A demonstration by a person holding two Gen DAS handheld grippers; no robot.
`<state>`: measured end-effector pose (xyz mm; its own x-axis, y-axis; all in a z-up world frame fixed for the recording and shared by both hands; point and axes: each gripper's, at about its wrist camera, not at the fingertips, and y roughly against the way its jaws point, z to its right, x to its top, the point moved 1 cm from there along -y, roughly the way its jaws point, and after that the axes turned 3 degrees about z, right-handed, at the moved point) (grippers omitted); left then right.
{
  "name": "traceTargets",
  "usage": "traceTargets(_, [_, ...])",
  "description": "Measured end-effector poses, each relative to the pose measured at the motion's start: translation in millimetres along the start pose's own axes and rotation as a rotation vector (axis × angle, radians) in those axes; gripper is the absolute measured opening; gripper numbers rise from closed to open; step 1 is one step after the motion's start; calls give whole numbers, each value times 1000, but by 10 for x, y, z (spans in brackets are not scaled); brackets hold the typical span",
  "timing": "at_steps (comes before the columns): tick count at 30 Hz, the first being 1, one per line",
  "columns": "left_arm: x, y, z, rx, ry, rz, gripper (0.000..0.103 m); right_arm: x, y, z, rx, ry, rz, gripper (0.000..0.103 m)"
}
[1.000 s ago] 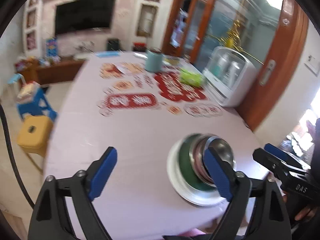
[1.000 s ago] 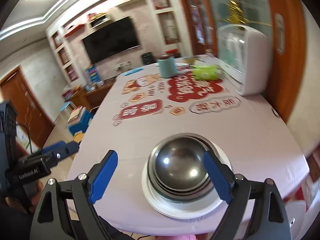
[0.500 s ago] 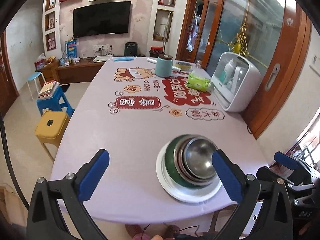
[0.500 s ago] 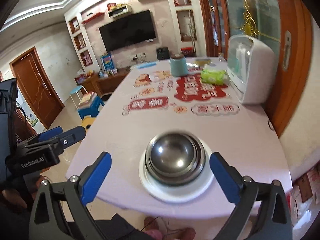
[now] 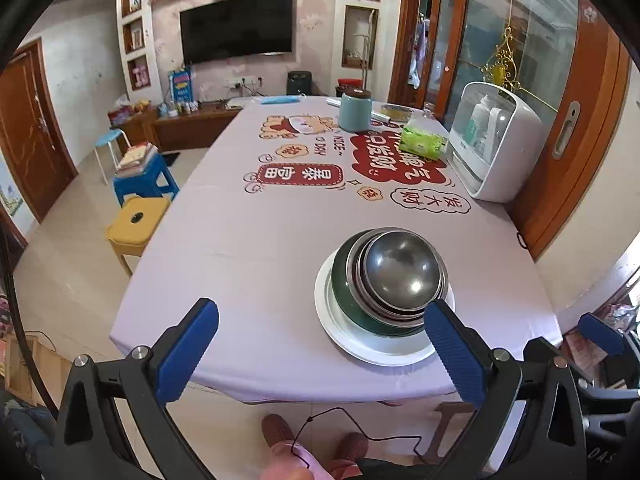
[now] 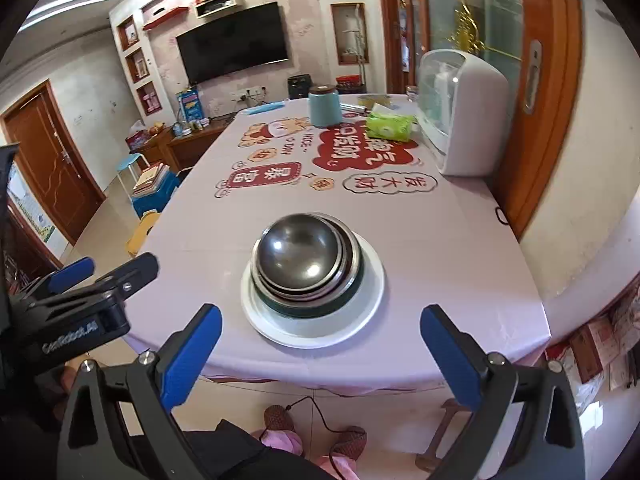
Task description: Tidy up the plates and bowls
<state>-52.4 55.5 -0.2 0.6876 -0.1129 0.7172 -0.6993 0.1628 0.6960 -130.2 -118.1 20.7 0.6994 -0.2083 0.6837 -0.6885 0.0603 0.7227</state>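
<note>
Near the front edge of the lilac tablecloth (image 5: 248, 264) stands one stack: a white plate (image 5: 360, 344), a dark green bowl (image 5: 344, 292) on it, and steel bowls (image 5: 400, 272) nested upside down on top. In the right wrist view the same steel bowls (image 6: 300, 256), green bowl (image 6: 312, 310) and plate (image 6: 372, 280) sit centred ahead. My left gripper (image 5: 319, 310) is open and holds nothing, hanging off the table's edge, short of the stack. My right gripper (image 6: 320, 314) is open too, with nothing between its fingers and apart from the plate. Each gripper shows at the side of the other's view.
At the far end of the table stand a teal canister (image 5: 354, 110), a green tissue pack (image 5: 422, 142) and a white appliance (image 5: 492, 148). A yellow stool (image 5: 136, 216) and a blue stool (image 5: 144, 180) stand left of the table. A person's slippered feet (image 5: 316, 440) are below.
Both grippers have drawn back from the stack past the table's front edge, and their jaws have spread wider. The stack has stayed where it was.
</note>
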Motion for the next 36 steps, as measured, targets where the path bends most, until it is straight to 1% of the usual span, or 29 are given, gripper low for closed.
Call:
traceTargets(5, [-18, 65, 130, 48, -14, 36, 102, 28, 21, 5, 31, 32, 36, 100])
traceTargets(8, [-2, 108, 144, 68, -12, 59, 102, 59, 3, 32, 45, 39, 47, 100])
traceTargets(18, [99, 119, 203, 98, -1, 114, 102, 143, -56, 63, 72, 58, 74, 100])
traceTargets(24, [146, 67, 236, 100, -5, 119, 102, 164, -77, 78, 74, 57, 75, 100])
traceTargets(36, [208, -78, 292, 101, -3, 92, 102, 256, -217, 157, 74, 56, 52, 100])
